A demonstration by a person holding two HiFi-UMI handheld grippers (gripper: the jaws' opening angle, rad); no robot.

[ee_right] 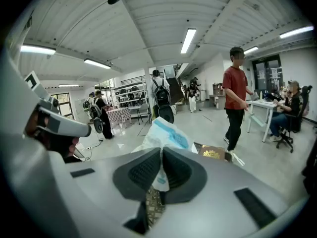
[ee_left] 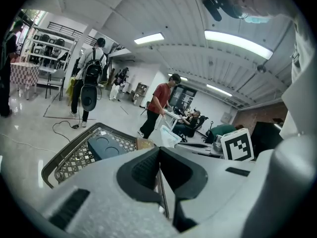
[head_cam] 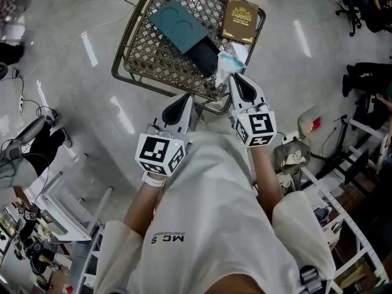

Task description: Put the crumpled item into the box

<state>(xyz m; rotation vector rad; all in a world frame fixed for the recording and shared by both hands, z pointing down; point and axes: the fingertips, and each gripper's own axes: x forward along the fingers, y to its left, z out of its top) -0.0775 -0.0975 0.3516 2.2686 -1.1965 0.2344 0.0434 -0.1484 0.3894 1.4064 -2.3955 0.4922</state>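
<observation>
Black-padded, my left tongs point(head_cam: 182, 101) are at the left, with the jaws pressed together and nothing between them. They point to the near rim of the wire basket point(head_cam: 125, 43), and from their own camera the jaws point(ee_left: 159, 156) meet just in front of that rim point(ee_left: 53, 161). In the basket lie a teal flat case point(head_cam: 178, 23), beside it a dark item point(head_cam: 206, 55), and at the far right corner a gold-brown book point(head_cam: 239, 19). At the right, my right tongs point(head_cam: 235, 78) are closed on the crumpled plastic bag point(head_cam: 227, 62), white with pale blue print. The bag point(ee_right: 166, 132) stands up above the closed jaws point(ee_right: 162, 156). From above, it hangs over the near right corner of the basket, close to the rim, and I cannot tell if it already touches the bottom. I judge that the step is the release. To do it well, I should bring the bag a little more to the middle, over the free mesh between the dark item and the book, lower it below the rim and only then part the jaws. A light bag can stick to a pad or fall outside, so the left tongs should stay near the rim.
</observation>
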